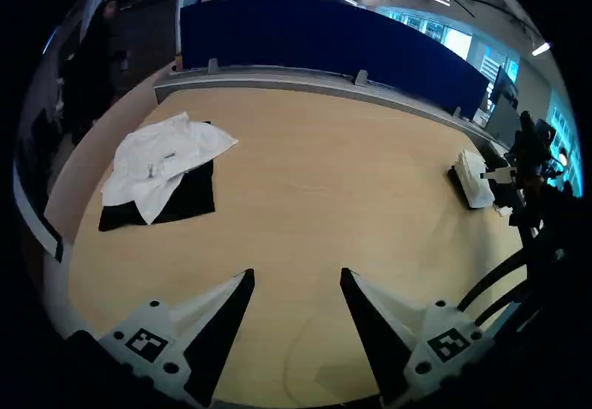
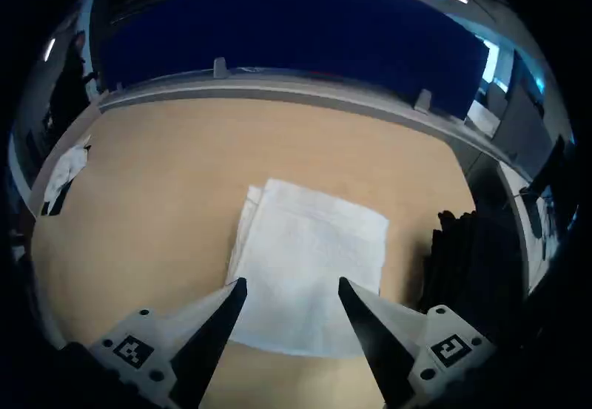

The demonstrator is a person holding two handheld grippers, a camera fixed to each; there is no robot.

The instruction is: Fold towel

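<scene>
A white towel (image 2: 307, 265), folded into a neat rectangle, lies flat on the wooden table (image 2: 170, 180) in the right gripper view. My right gripper (image 2: 290, 285) hangs open just over the towel's near half, its fingers apart and empty. In the left gripper view my left gripper (image 1: 296, 276) stands open above bare tabletop (image 1: 325, 187). A crumpled white cloth (image 1: 163, 157) rests on a black cloth (image 1: 185, 194) at the far left. Another white folded towel (image 1: 473, 178) sits at the table's right edge.
A blue partition (image 1: 318, 43) with a grey rail runs along the table's far edge. A dark pile (image 2: 462, 261) lies just right of the folded towel. A person in dark clothes (image 1: 92, 61) stands beyond the left corner. Dark equipment (image 1: 536, 180) crowds the right side.
</scene>
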